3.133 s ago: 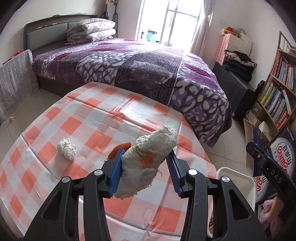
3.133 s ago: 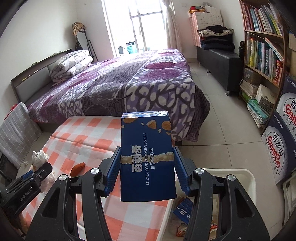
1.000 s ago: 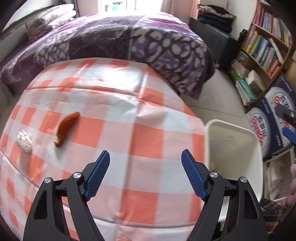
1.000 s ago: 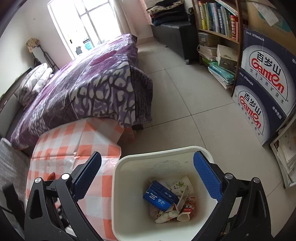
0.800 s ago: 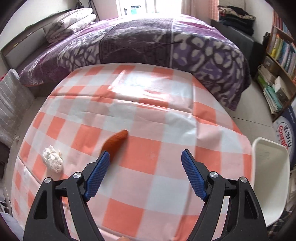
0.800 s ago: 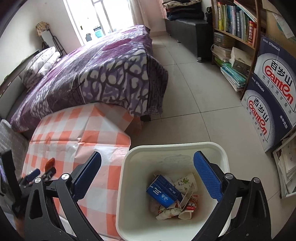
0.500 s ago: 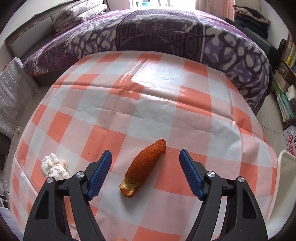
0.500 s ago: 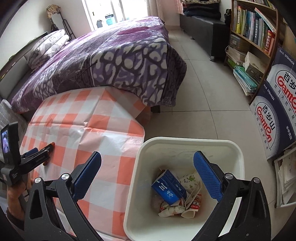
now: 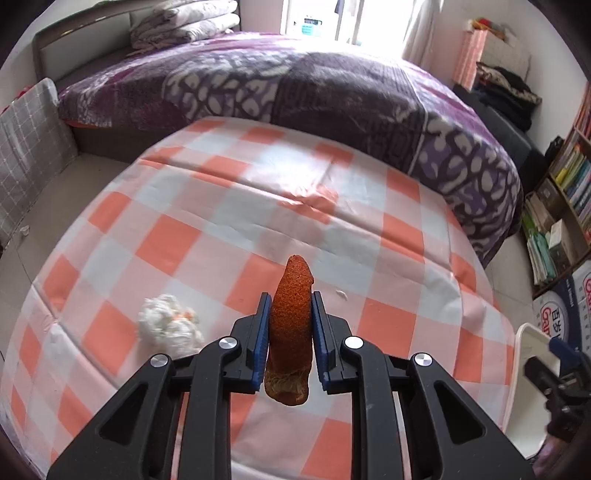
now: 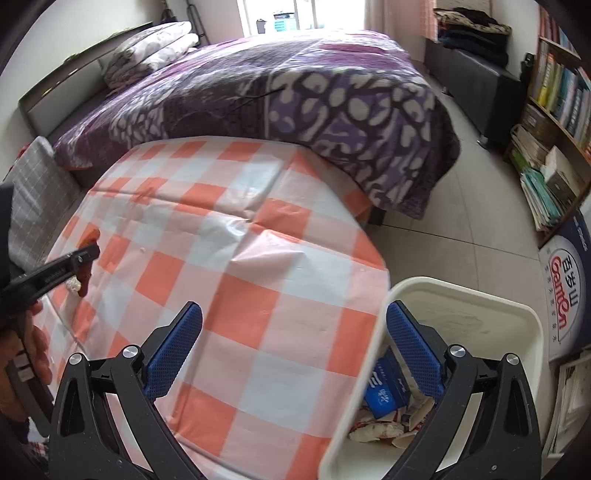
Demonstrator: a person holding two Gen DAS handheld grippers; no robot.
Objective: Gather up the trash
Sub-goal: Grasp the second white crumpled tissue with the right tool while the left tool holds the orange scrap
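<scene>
1. Bed [image 9: 332, 88] with purple patterned cover fills the far side; folded bedding [image 9: 184, 22] lies at its headboard.
2. Bright window [image 9: 325, 18] behind the bed, daylight.
3. Bookshelf [image 10: 561, 96] along the right wall.
4. Pale tiled floor [image 10: 472, 206].
5. Dark bench [image 10: 476, 70] holding clothes.

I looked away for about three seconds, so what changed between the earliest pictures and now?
Both loads went into the white bin. The left gripper returned and is closing on the orange peel; the right gripper is open, empty. The tissue wad stayed put.
</scene>
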